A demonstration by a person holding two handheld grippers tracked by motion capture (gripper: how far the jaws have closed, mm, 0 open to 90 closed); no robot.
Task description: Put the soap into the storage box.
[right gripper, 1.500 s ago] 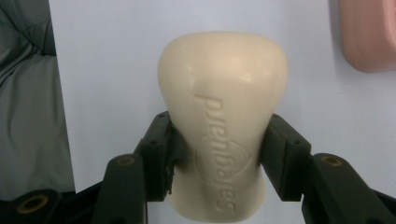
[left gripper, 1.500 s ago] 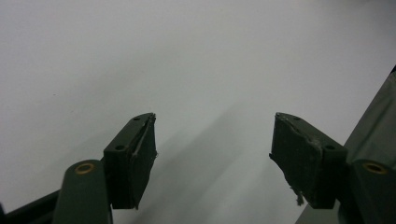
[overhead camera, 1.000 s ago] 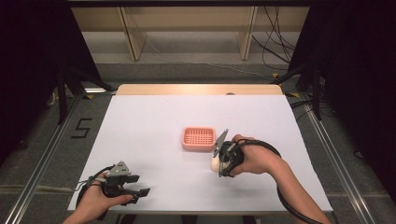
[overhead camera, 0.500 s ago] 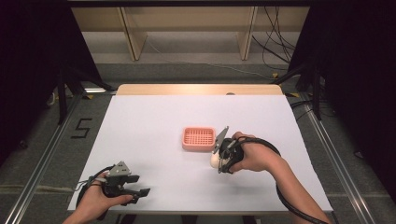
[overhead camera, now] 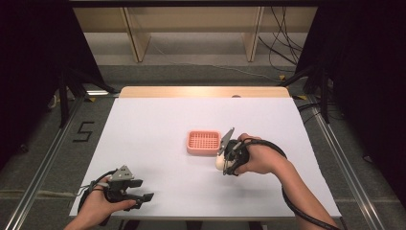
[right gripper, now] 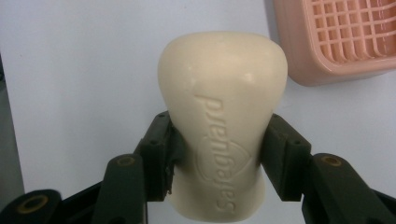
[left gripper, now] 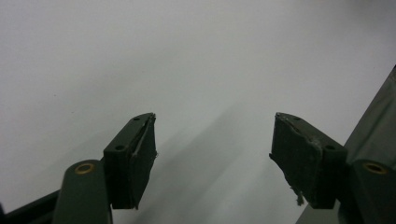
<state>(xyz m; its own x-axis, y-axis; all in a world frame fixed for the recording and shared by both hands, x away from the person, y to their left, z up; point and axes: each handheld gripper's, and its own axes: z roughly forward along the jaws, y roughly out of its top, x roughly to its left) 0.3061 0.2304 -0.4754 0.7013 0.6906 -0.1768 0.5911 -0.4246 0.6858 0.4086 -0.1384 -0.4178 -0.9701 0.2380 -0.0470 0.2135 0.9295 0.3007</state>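
Soap bar (right gripper: pixel 223 126) clamped in right hand-held gripper (right gripper: pixel 219 154) beside pink tray (right gripper: pixel 345 42); left hand-held gripper (left gripper: pixel 212 154) wide apart, empty.

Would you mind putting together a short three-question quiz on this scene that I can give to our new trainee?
1. True or false: the left gripper has its jaws shut on something.
2. Multiple choice: what is the right gripper clamped on? A) a sponge B) a cream bar of soap C) a bottle cap
3. Short answer: where does the pink soap dish lie relative to the soap in the high view?

Key
1. False: its jaws stand apart with bare white table between them.
2. B: the bar sits between both jaws, embossed lettering facing the camera.
3. Just beyond and to the left of the soap, near the table's middle, empty.
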